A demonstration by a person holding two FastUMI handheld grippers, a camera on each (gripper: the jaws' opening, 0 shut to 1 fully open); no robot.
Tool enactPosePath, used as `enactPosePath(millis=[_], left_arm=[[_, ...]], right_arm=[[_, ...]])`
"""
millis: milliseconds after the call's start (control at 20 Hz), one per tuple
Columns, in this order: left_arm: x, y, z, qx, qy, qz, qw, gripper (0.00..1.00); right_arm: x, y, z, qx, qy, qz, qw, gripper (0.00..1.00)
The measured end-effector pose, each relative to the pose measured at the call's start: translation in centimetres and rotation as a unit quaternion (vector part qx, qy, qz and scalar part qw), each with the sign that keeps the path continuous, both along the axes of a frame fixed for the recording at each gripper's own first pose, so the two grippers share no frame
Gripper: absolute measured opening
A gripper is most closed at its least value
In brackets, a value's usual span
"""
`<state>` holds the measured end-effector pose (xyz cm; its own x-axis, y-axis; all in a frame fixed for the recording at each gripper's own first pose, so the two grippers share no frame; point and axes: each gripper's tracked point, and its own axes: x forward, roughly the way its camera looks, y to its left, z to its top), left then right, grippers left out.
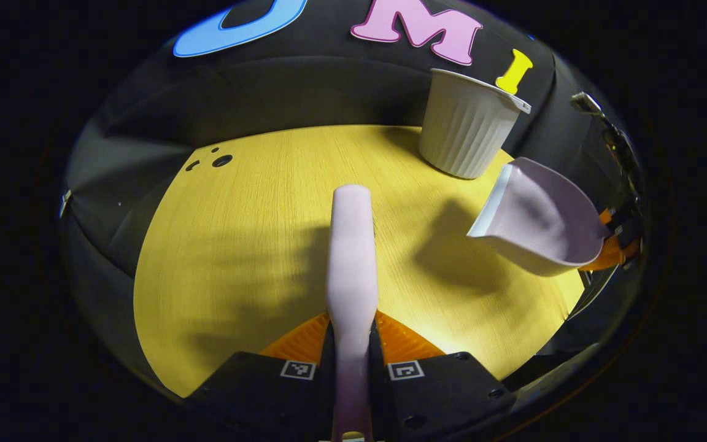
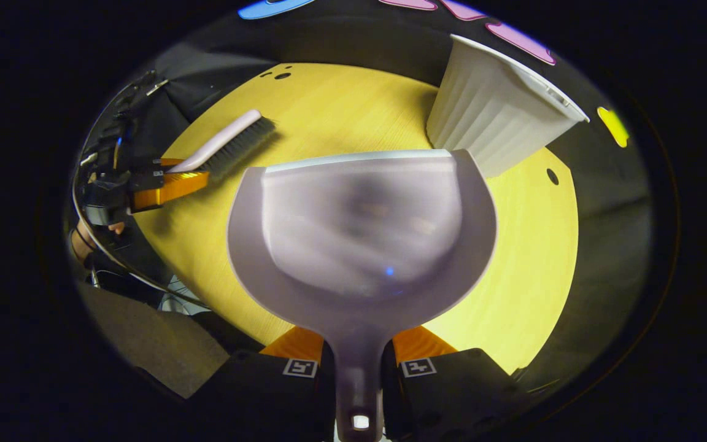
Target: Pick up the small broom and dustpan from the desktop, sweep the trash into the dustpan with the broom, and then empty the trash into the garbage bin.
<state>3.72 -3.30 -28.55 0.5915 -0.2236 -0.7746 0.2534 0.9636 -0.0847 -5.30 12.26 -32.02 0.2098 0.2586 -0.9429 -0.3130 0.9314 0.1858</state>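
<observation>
Pink broom (image 1: 351, 258): clamped by its handle in our left gripper (image 1: 351, 341), held above the desk (image 1: 237, 245).
Dustpan (image 2: 359, 239): our right gripper (image 2: 358, 359) grips its handle — pan raised, near the bin (image 2: 501, 116).
Bin: white, ribbed, upright at the desk's far edge.

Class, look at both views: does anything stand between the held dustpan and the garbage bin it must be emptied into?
Nothing visible does. The dustpan, gripped by the right gripper, hangs above the table just short of the white bin.
</observation>
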Motion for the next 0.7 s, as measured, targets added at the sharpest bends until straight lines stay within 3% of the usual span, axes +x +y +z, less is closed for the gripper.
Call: enactPosePath(millis=[300,700], left_arm=[[0.0,-0.3,-0.8,0.012,0.005,-0.001,1.0,0.29],[0.1,-0.7,-2.5,0.02,0.015,0.004,1.0,0.29]], right_arm=[[-0.2,2.1,-3.5,0.011,0.014,-0.054,0.998,0.34],[0.0,2.6,-4.8,-0.014,-0.005,-0.075,0.997,0.35]])
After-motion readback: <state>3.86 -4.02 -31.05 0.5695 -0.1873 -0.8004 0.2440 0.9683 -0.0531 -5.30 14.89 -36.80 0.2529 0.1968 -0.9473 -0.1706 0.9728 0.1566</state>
